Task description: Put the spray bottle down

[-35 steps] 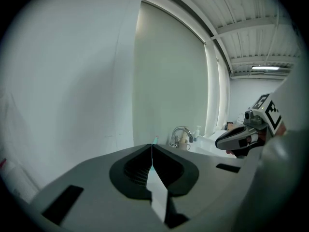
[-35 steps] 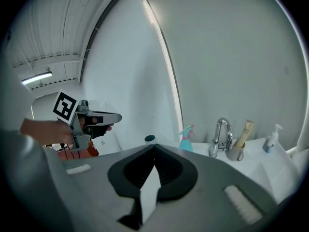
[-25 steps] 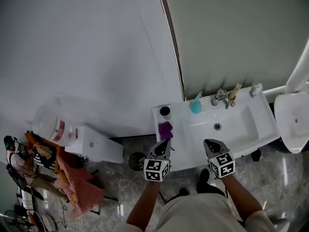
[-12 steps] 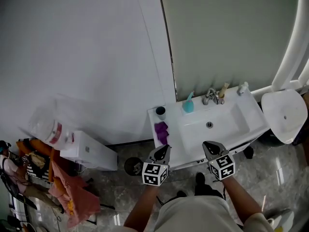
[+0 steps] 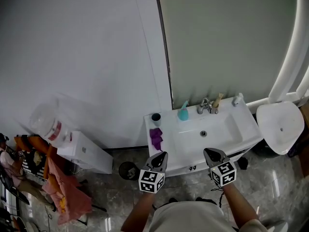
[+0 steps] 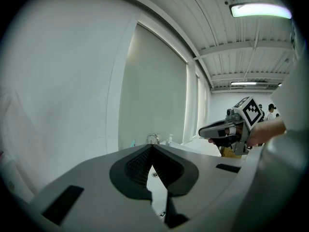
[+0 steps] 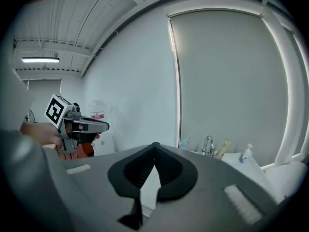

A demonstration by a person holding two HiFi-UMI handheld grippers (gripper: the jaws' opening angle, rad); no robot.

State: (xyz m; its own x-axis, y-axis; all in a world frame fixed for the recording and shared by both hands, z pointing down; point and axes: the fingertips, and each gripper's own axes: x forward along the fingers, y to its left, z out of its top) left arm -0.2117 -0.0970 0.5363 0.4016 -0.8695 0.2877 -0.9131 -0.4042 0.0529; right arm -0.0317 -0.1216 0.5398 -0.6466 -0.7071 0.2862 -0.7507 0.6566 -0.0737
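Observation:
The teal spray bottle (image 5: 183, 113) stands upright on the back ledge of the white sink (image 5: 244, 129), left of the faucet (image 5: 204, 105). Neither gripper touches it. My left gripper (image 5: 161, 154) hovers in front of the sink's near left edge, shut with nothing between its jaws. My right gripper (image 5: 211, 152) hovers before the near right edge, also shut and empty. In the right gripper view the bottle (image 7: 185, 142) shows small and far beyond the closed jaw tips (image 7: 155, 144), with the left gripper (image 7: 104, 126) off to the left. The left gripper view shows its closed tips (image 6: 152, 146).
A purple cloth (image 5: 155, 136) and a dark cup (image 5: 155, 117) sit on the sink's left end; a white pump bottle (image 5: 236, 99) stands at its back right. A white round fixture (image 5: 280, 127) is at right. A water dispenser (image 5: 53, 124), white cabinet (image 5: 89, 152) and small bin (image 5: 128, 170) stand at left.
Both grippers have drawn back from the sink and risen, staying shut. The sink and bottle now sit farther off in the head view.

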